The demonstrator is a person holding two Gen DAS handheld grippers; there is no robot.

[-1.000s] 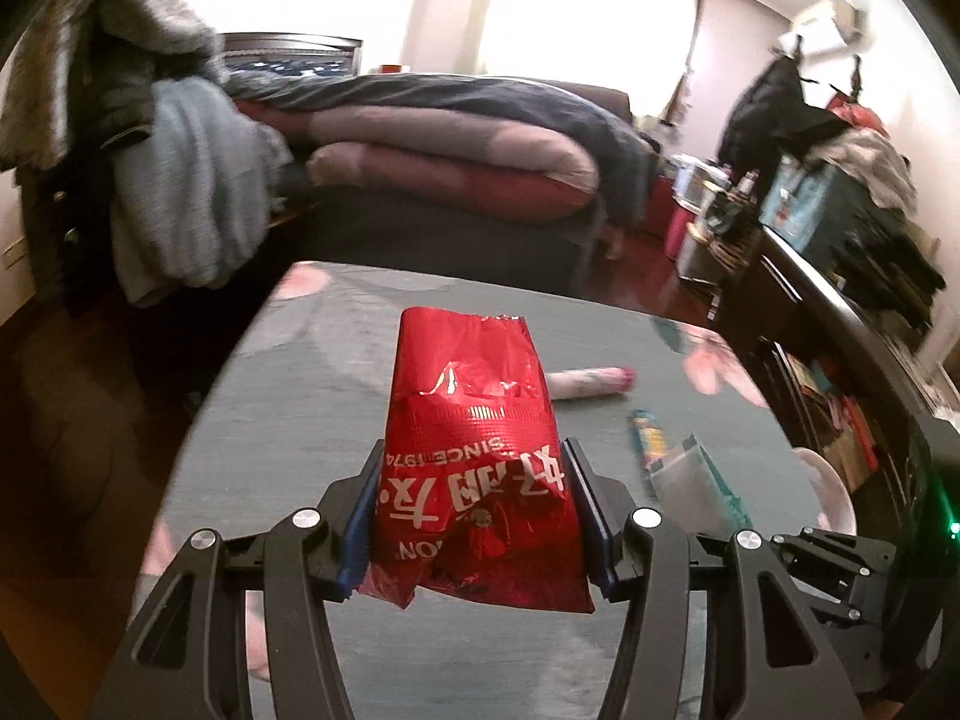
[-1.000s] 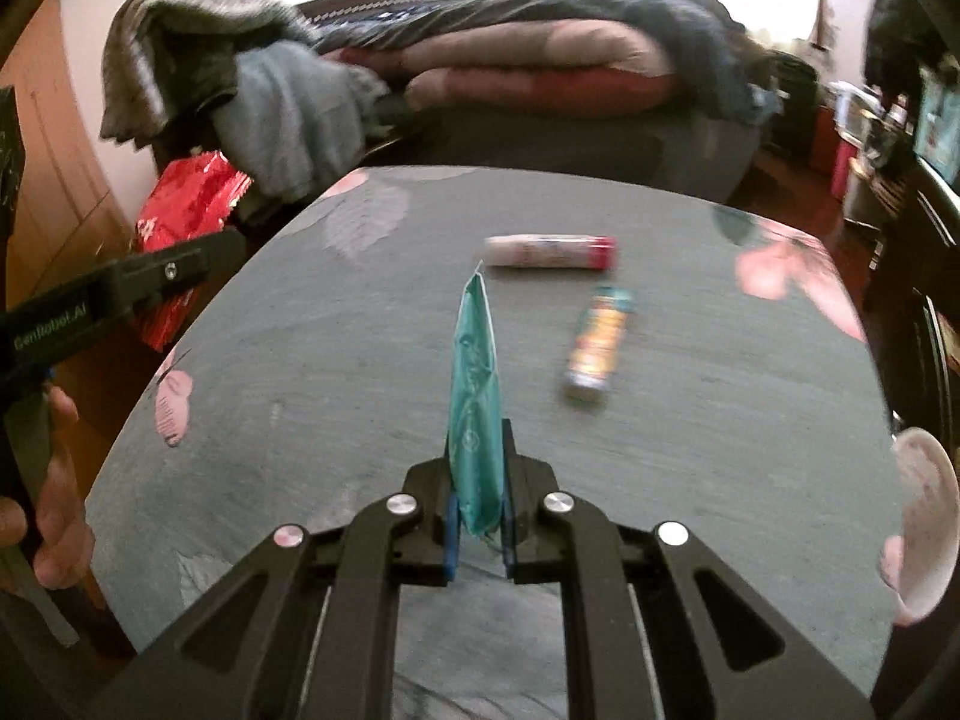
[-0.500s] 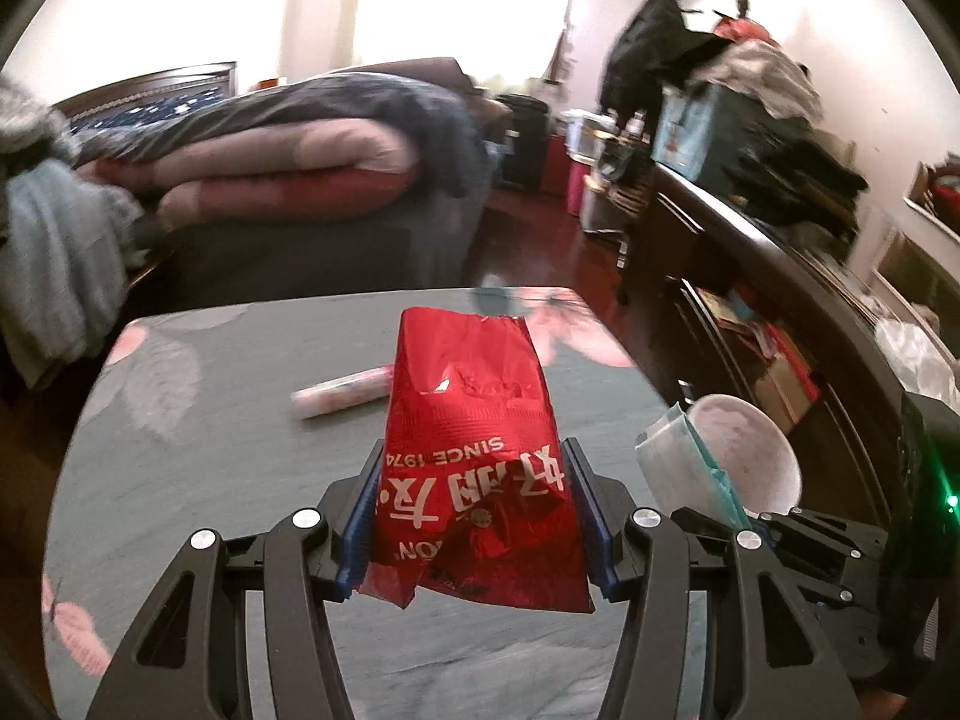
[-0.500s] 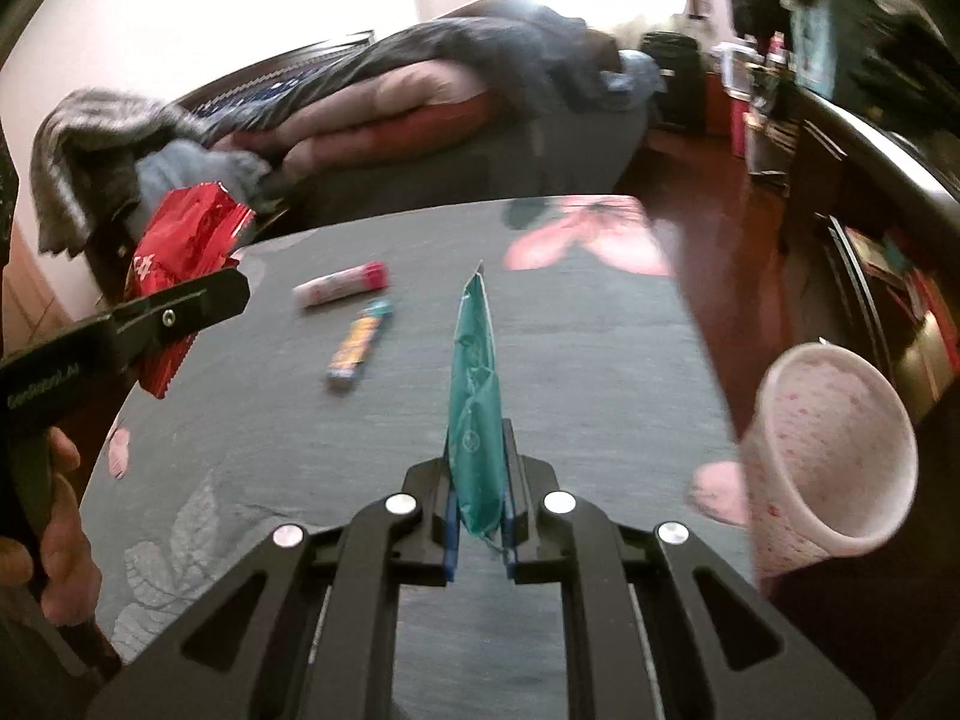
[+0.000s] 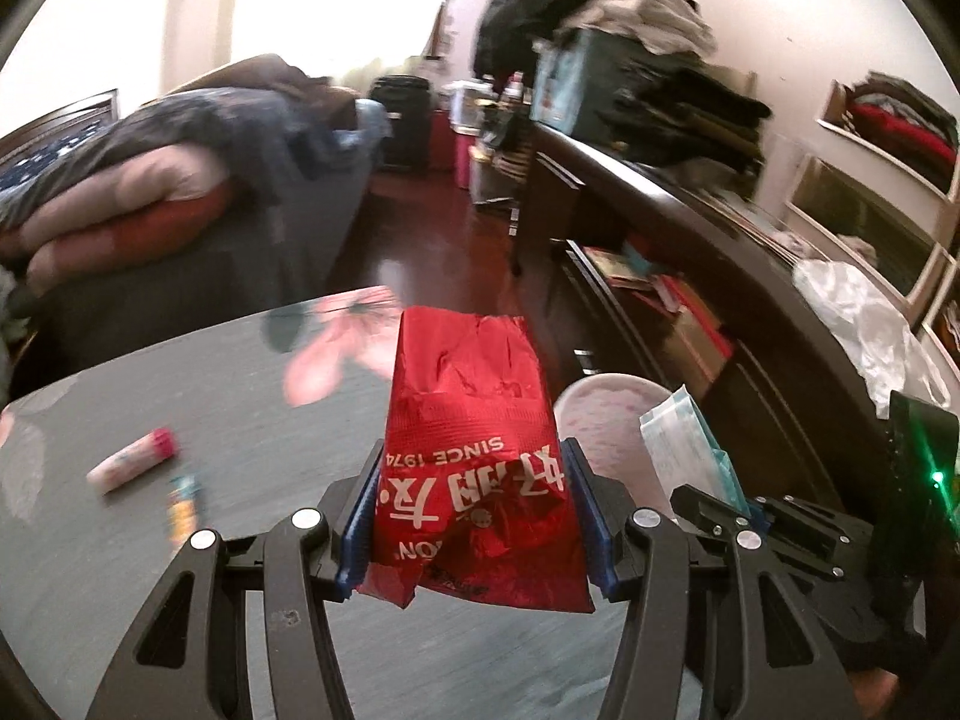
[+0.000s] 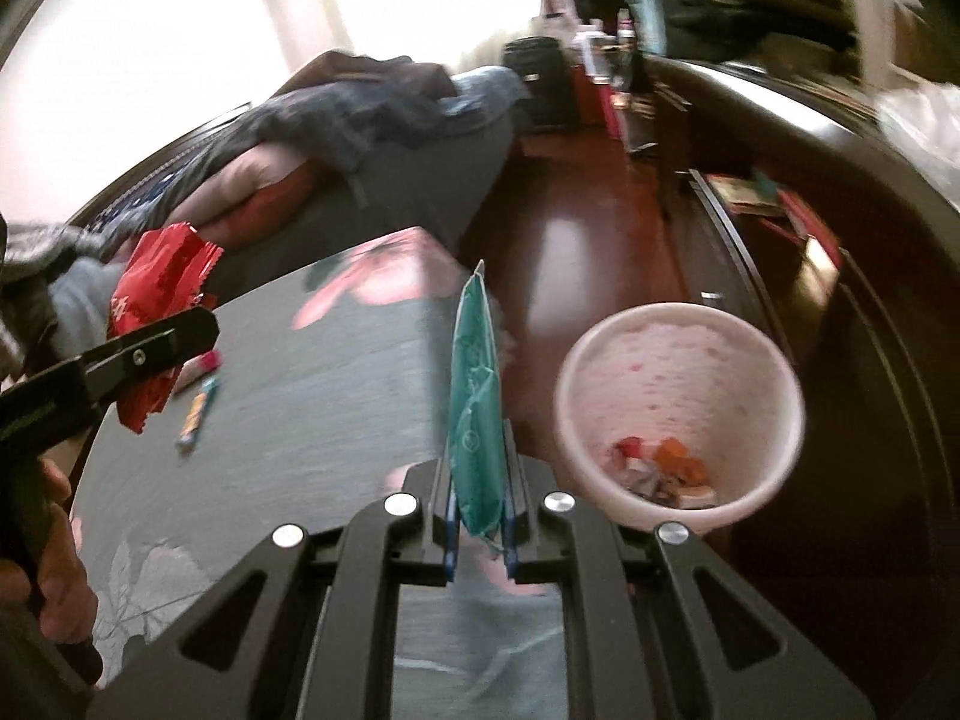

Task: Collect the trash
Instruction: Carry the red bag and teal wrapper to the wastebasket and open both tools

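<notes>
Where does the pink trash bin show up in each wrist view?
Left wrist: the pink trash bin sits right of center, partly hidden behind the red wrapper held in the left gripper.
Right wrist: lower right, seen from above, its opening showing scraps inside, beside the teal wrapper in the right gripper.
Shared landmark: the pink tube on the table.

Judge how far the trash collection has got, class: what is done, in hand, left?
Done: scraps lie in the pink bin. In hand: left tool grips the red wrapper, right tool the teal wrapper. Left: pink tube and small wrapper on the table.
</notes>
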